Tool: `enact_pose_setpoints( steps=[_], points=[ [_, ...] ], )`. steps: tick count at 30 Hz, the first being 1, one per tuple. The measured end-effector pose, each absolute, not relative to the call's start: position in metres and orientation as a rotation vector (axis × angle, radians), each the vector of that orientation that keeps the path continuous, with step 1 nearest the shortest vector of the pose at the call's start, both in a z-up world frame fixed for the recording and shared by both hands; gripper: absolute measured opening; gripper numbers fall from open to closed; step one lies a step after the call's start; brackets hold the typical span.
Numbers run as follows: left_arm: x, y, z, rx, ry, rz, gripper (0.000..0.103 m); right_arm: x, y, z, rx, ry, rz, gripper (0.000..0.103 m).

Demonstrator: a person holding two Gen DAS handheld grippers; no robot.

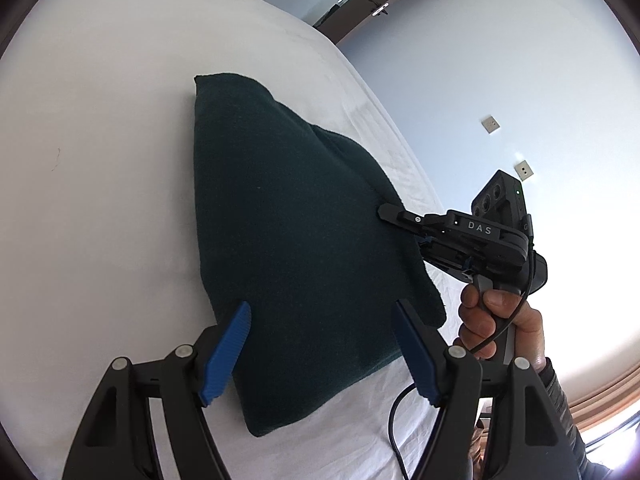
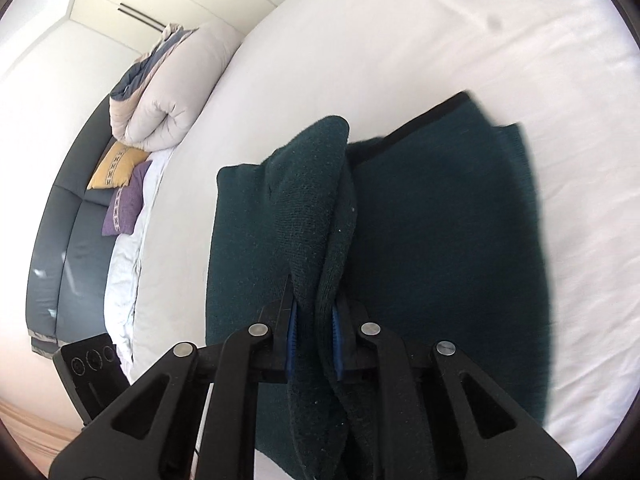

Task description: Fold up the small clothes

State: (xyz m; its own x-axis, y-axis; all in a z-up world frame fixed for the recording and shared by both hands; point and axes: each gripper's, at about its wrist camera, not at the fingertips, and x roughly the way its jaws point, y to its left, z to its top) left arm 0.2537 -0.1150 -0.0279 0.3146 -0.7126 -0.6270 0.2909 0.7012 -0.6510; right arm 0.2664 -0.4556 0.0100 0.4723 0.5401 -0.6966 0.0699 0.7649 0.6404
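Note:
A dark green knitted garment (image 1: 288, 240) lies folded on the white bed sheet (image 1: 100, 160). My left gripper (image 1: 322, 354) hovers over its near end, open, blue pads wide apart and nothing between them. My right gripper (image 1: 386, 213) reaches in from the right, held by a hand (image 1: 496, 320), and bites the garment's right edge. In the right wrist view the right gripper (image 2: 314, 334) is shut on a raised fold of the garment (image 2: 312, 208), with cloth bunched between the blue pads. The rest of the garment (image 2: 440, 248) lies flat on the sheet.
A rolled duvet (image 2: 168, 92) and yellow and purple cushions (image 2: 120, 184) lie at the head of the bed against a grey headboard (image 2: 68, 240). A black device (image 2: 90, 364) stands beside the bed. A wall with sockets (image 1: 490, 124) lies beyond the bed's right edge.

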Motion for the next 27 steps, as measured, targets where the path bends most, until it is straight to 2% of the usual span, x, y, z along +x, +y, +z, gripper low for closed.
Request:
enact_pose_setpoints(
  steps=[12, 16, 22, 27],
  points=[
    [0.254, -0.123, -0.029, -0.33, 1.019, -0.721, 0.074, 0.243, -0.532, 0.021, 0.721, 0.942, 0.264, 0.012],
    [0.258, -0.118, -0.028, -0.322, 1.02, -0.705, 0.074, 0.242, -0.565, 0.005, 0.724, 0.963, 0.257, 0.012],
    [0.255, -0.118, -0.032, -0.245, 1.013, -0.687, 0.074, 0.242, -0.573, -0.048, 0.845, 0.939, 0.26, 0.012],
    [0.254, -0.114, -0.021, -0.208, 0.957, -0.664, 0.074, 0.233, -0.551, -0.032, 0.791, 0.912, 0.255, 0.012]
  ],
)
